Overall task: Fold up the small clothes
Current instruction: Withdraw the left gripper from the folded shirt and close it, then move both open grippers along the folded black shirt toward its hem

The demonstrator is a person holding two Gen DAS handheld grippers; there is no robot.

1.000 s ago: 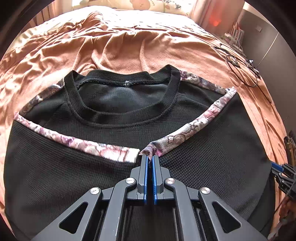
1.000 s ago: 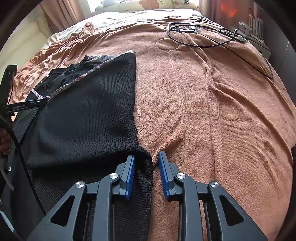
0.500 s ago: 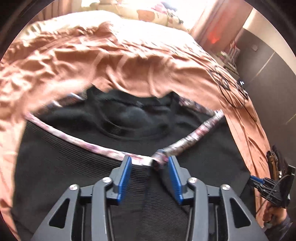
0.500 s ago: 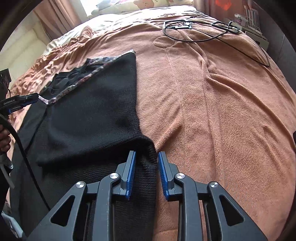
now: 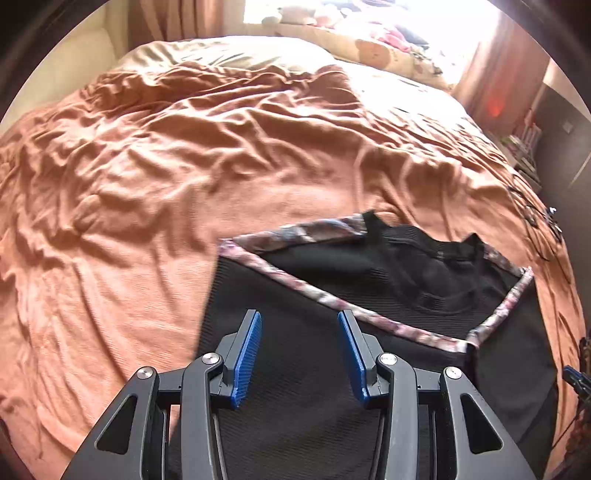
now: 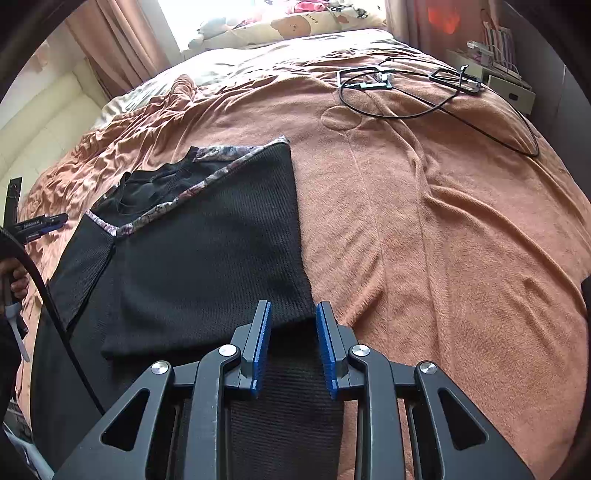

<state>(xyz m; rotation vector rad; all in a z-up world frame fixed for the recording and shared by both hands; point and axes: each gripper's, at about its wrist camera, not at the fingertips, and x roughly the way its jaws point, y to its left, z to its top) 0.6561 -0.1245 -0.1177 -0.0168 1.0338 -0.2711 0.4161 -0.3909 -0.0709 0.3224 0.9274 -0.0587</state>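
A black knit top point(image 5: 369, 369) with floral-trimmed edges lies on the orange bedspread, both sides folded in toward the middle. The floral trim point(image 5: 332, 299) forms a V below the neckline. My left gripper point(image 5: 299, 354) is open and empty above the top's left folded panel. In the right wrist view the same top point(image 6: 207, 258) lies to the left. My right gripper point(image 6: 293, 347) is open, its jaws either side of the black fabric at the top's lower right edge, not closed on it. The left gripper's tip point(image 6: 40, 225) shows at the far left of that view.
The orange bedspread point(image 5: 184, 166) is wrinkled on the left and smoother on the right point(image 6: 443, 240). Black cables and small devices point(image 6: 406, 88) lie at the far right of the bed. Pillows point(image 6: 295, 22) sit at the headboard. A shelf point(image 6: 509, 88) stands beside the bed.
My left gripper let go of the floral sleeve tip, opened wide, and swung left away from the middle. My right gripper opened slightly wider at the lower right edge.
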